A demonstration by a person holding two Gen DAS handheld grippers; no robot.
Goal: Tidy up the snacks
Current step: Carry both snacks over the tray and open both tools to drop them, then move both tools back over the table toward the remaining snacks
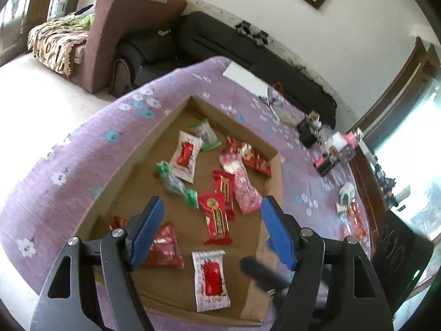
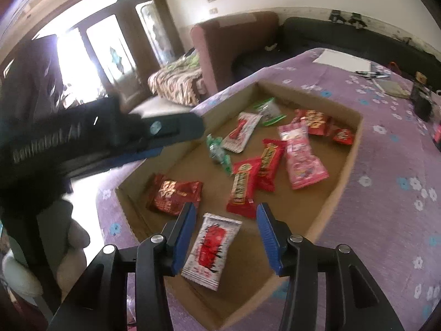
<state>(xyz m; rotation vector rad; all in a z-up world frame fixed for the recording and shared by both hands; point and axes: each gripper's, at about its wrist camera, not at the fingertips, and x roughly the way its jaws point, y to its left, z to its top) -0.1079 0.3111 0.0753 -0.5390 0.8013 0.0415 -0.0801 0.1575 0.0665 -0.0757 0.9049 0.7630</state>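
Observation:
A shallow cardboard tray (image 1: 171, 115) (image 2: 355, 143) on a purple flowered tablecloth holds several snack packets. My left gripper (image 1: 210, 212) is open and empty above the tray, over a red packet (image 1: 216, 218). A white packet with red print (image 1: 210, 280) lies near the tray's front. My right gripper (image 2: 224, 216) is open and empty just above that white packet (image 2: 210, 251). A dark red bag (image 2: 173, 193), a pink packet (image 2: 301, 157) and green-wrapped sweets (image 2: 219, 153) lie further in. The left gripper also shows in the right wrist view (image 2: 176, 129) over the tray's left edge.
The tablecloth (image 1: 55, 171) covers the table. A white sheet (image 1: 245, 75), pens, small dark items (image 1: 307, 133) and loose snacks (image 1: 355, 220) lie beyond the tray's right side. A brown armchair (image 1: 110, 27) and a black sofa (image 1: 220, 38) stand behind the table.

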